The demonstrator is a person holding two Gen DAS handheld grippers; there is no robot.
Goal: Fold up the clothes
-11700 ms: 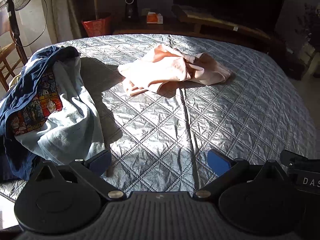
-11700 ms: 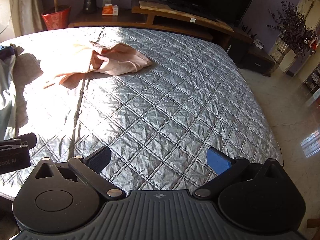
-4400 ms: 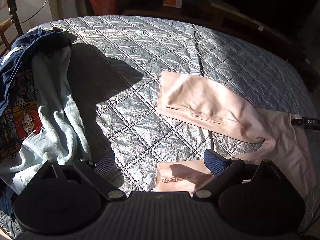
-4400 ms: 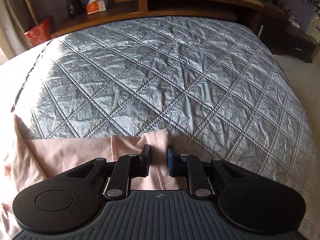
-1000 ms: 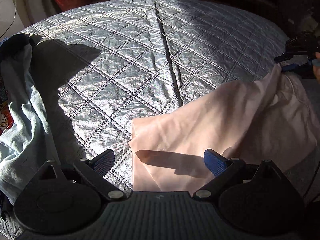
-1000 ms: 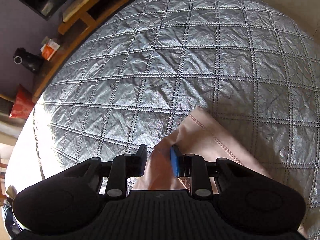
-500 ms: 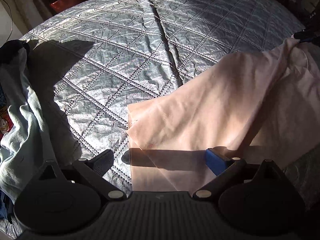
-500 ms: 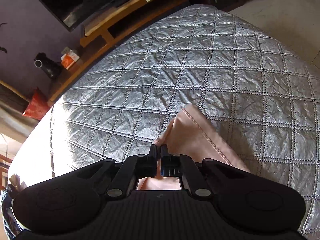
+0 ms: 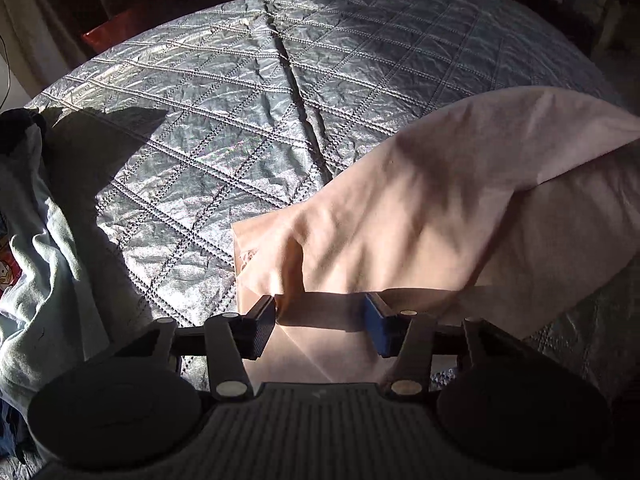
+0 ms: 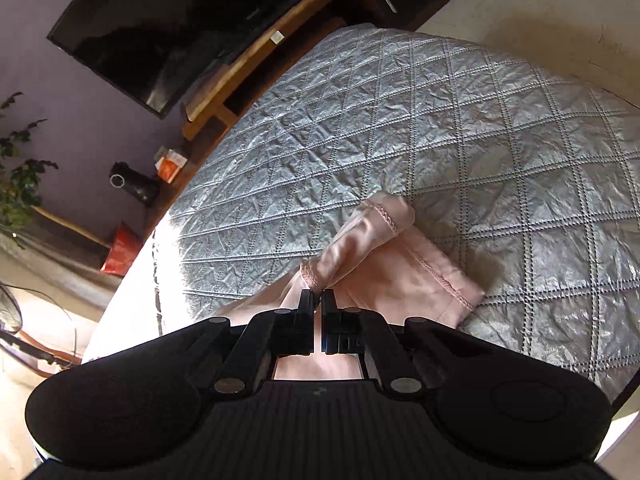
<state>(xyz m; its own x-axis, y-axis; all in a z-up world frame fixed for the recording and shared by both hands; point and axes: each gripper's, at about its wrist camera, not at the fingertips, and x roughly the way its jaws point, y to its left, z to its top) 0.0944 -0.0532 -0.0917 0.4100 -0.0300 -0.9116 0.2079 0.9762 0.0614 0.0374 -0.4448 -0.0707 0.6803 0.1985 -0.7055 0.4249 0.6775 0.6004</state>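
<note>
Now you are pinching the pale pink cotton garment [image 10: 384,264] in the right gripper [image 10: 318,300], jaws nearly shut on its hem; the left gripper [image 9: 320,320] is straddling the near edge half-open, so be closing squarely before lifting.

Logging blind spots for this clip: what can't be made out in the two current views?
- Left wrist view: the pink garment runs off the right edge, so its full shape and type are unclear.
- Left wrist view: the light blue garment is cut by the left edge.
- Right wrist view: the right gripper body hides the cloth under its jaws.
</note>
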